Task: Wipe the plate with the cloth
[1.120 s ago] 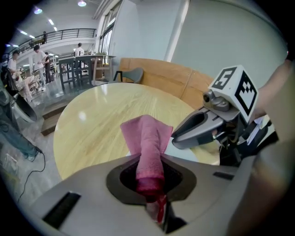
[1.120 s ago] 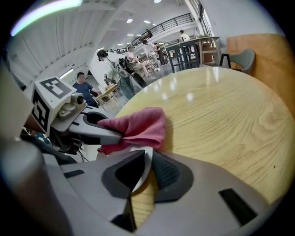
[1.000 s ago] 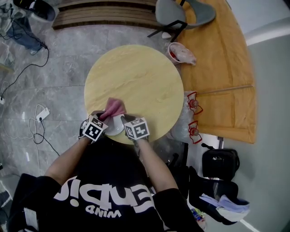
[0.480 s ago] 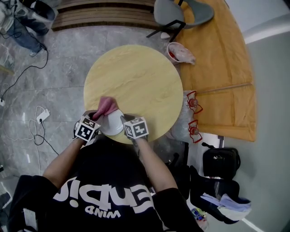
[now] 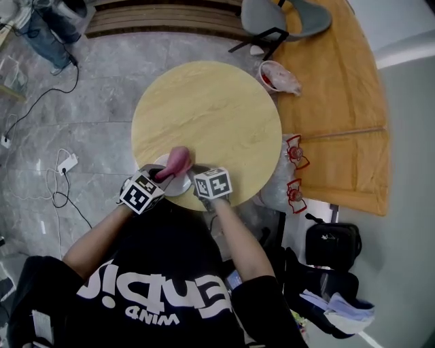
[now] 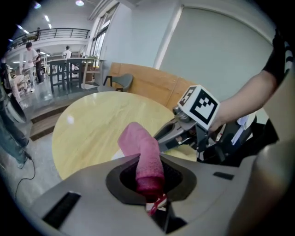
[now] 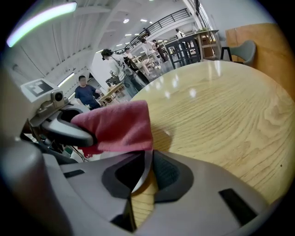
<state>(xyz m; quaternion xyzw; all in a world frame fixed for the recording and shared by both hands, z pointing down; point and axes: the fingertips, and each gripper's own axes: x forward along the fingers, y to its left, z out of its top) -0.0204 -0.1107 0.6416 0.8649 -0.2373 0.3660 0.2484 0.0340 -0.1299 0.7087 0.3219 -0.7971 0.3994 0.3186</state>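
left gripper (image 5: 165, 176) grasps the pink cloth (image 5: 178, 161) over the plate (image 5: 178, 185), at the table's (image 5: 217, 115) 7 o'clock edge; right gripper (image 5: 194, 182) clamps the plate rim, apparently to steady it.

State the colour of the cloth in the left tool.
Pink fabric cloth; the left gripper view shows it best.

Even, bright overhead light in all 3 views. A ceiling strip (image 7: 41, 18) glows in the right gripper view, spots (image 6: 79, 2) in the left. Soft glare patches sit on the table (image 7: 216, 69) top, w/ a faint shadow beside the cloth (image 7: 120, 124). Head view is sharp, w/ mild bending at edges. Gripper views are strongly fisheye, corners vignetted dark; near foreground looks soft, prob. out of focus.
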